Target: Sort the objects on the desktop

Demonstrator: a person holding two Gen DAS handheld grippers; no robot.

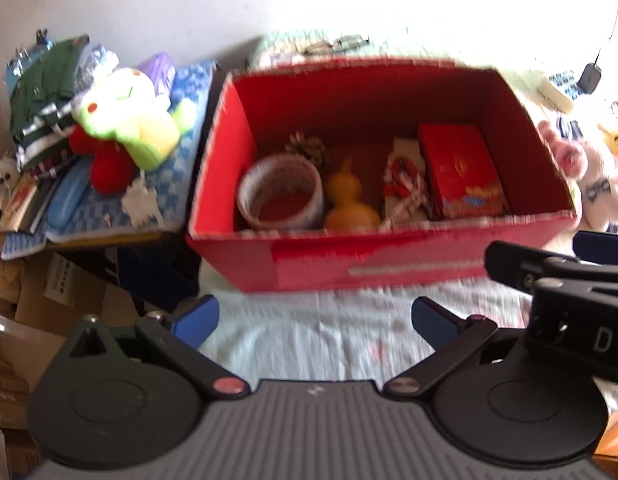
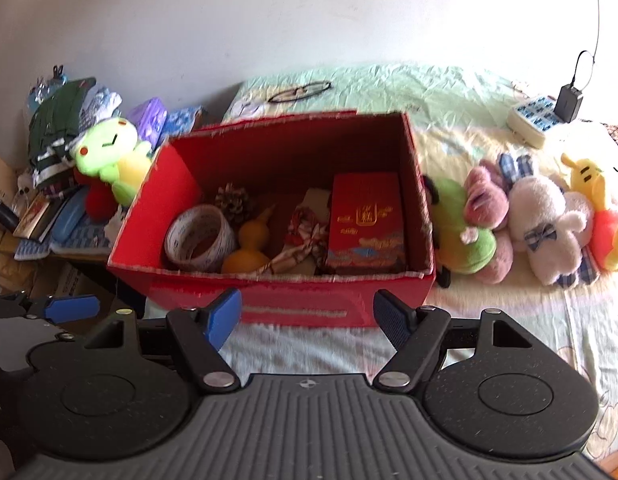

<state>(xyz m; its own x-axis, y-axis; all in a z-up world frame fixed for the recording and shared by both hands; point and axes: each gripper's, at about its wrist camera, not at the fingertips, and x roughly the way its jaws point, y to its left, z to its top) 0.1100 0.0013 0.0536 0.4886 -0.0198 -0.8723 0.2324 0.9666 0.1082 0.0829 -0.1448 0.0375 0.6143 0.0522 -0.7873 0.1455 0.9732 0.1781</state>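
Your left gripper (image 1: 315, 318) and right gripper (image 2: 307, 314) hover before the red box (image 2: 293, 308), jaws spread, empty.

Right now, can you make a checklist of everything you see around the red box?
Surface: pale patterned bedsheet, wrinkled.
Job's things: open red cardboard box holding a white tape roll, orange gourd, brown pine cone, red-white cloth knot, red printed carton.
Clutter: plush toys right of the box; green frog plush left.
Grippers: left gripper and right gripper both open, empty.
Cables: black cord, white power strip.
Surroundings: white wall.
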